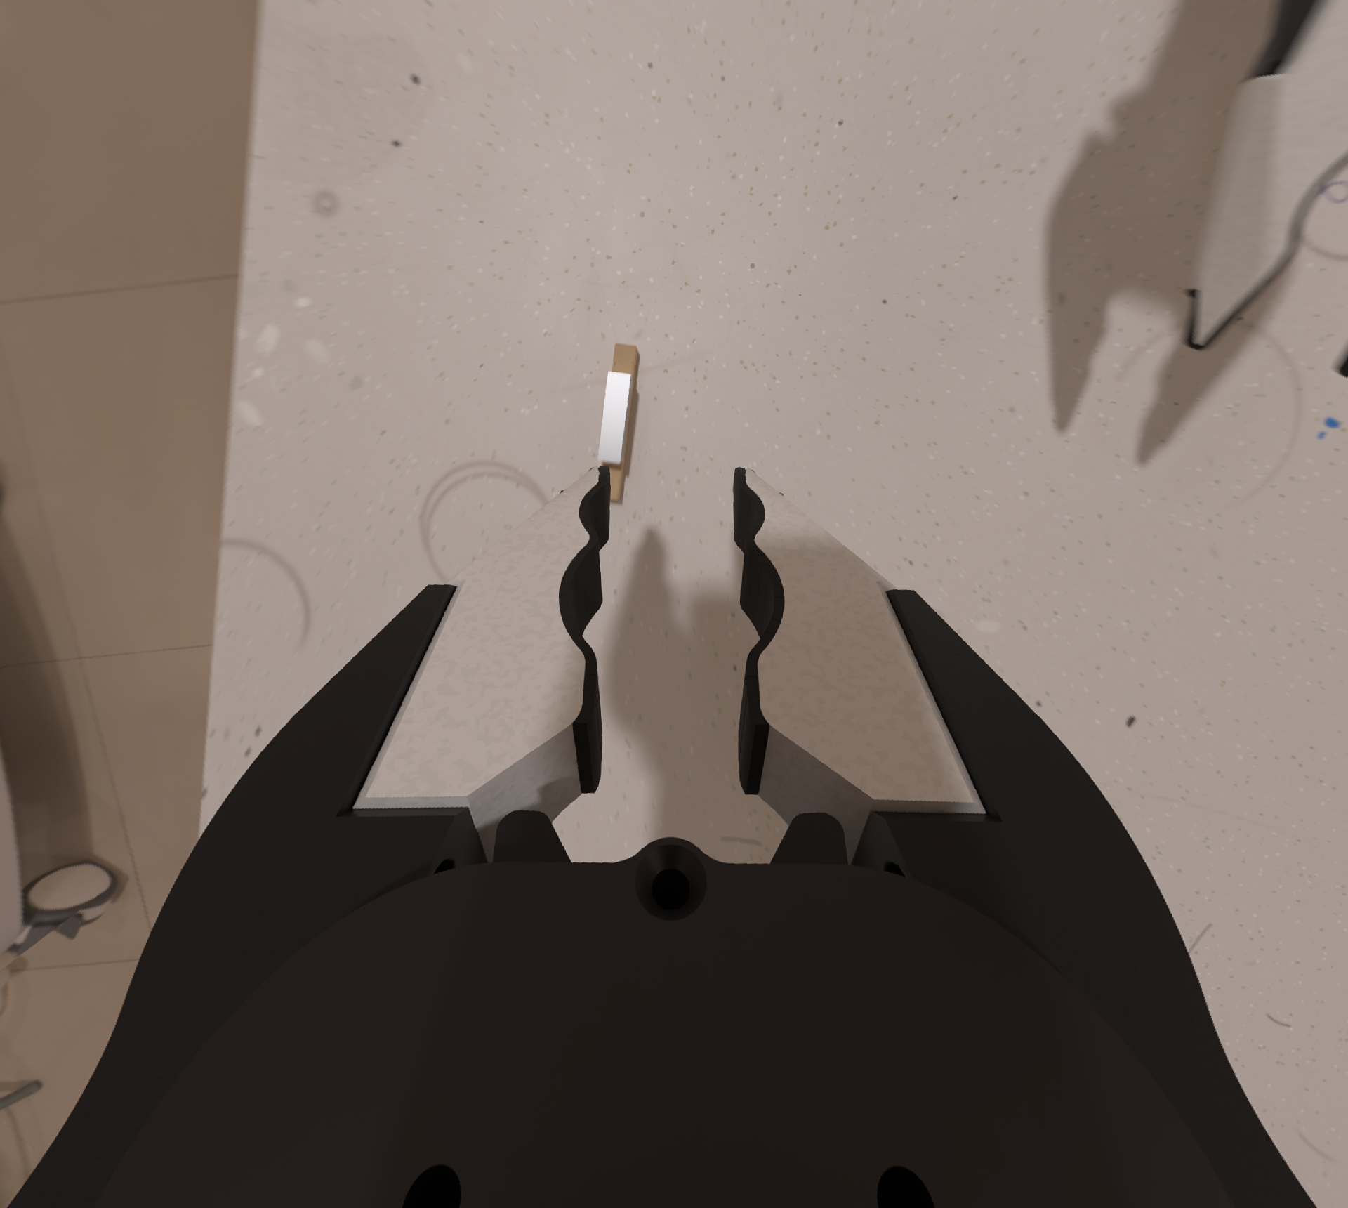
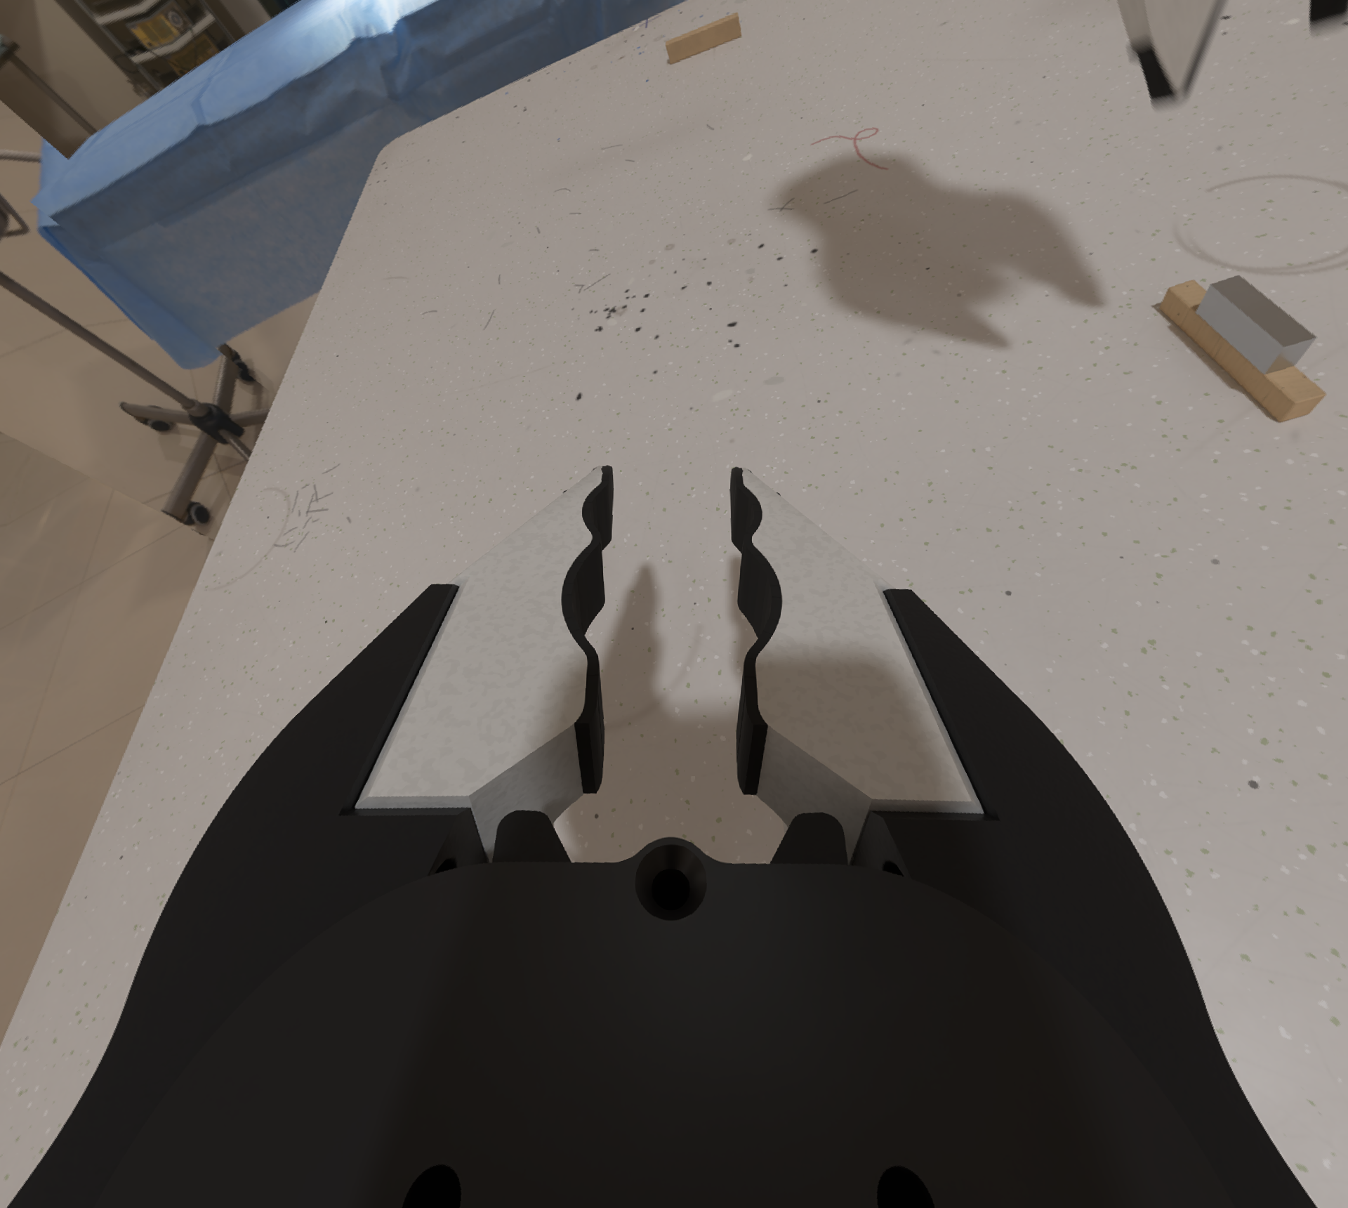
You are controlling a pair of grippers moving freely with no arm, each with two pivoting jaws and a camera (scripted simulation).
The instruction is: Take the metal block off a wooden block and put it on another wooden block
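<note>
The small grey rectangular metal block [image 1: 614,416] sits on top of a longer tan wooden block [image 1: 626,360], which lies flat on the speckled off-white table [image 1: 839,166]; from my left wrist view the pair is just ahead of the fingertips and a little to the left of the centre line, its near end tucked behind the tip of the left finger; the long axis of both blocks runs almost straight away from me, roughly in line with the fingers, so I judge the jaws would close across the short width if I slide left a touch and come down; my left gripper [image 1: 671,476] is spread, with nothing between its fingers, and it hangs above the table, looking steeply down; from the right wrist view the same metal block [image 2: 1253,323] on its wooden block [image 2: 1240,356] lies well off to the right and ahead, angled across the view; my right gripper [image 2: 671,476] is likewise spread and empty, and well apart from the stack, so the left is clearly the nearer one for the pick; the second tan wooden block [image 2: 703,39], bare on top, lies far ahead near the table's far edge, by a blue draped sheet [image 2: 255,100] beyond it; that is where I reckon the metal block must go.
</note>
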